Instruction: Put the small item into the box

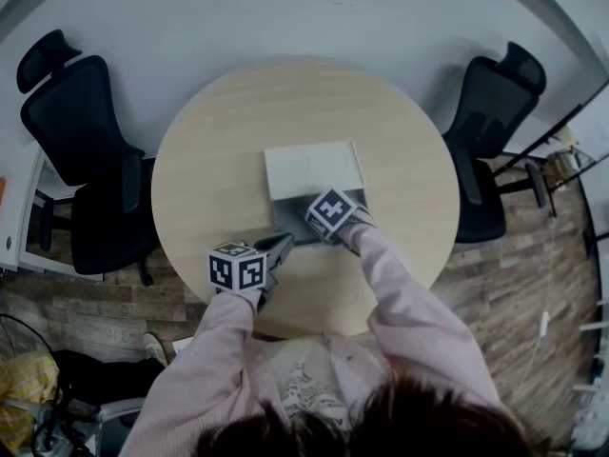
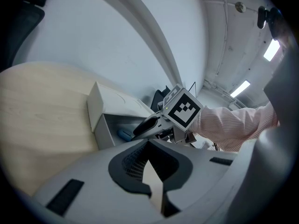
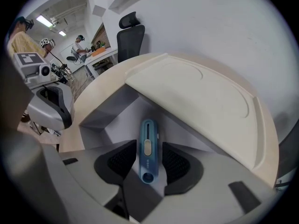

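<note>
A white box (image 1: 285, 219) stands open at the middle of the round wooden table (image 1: 209, 160), its lid (image 1: 314, 169) folded back on the far side. The small item, a slim blue tool (image 3: 148, 150), lies flat on the box floor. My right gripper (image 3: 148, 164) points steeply down into the box and is open, with a pad on either side of the tool and a gap showing at both. In the left gripper view the blue tool (image 2: 124, 134) shows inside the box (image 2: 100, 111) below the right gripper (image 2: 148, 125). My left gripper (image 1: 278, 248) rests just left of the box, jaws together and holding nothing.
Black office chairs stand at the table's left (image 1: 81, 150) and right (image 1: 490, 131). Bare tabletop surrounds the box. People stand at desks far off in the right gripper view. A wooden floor with bags and cables lies around the table's near side.
</note>
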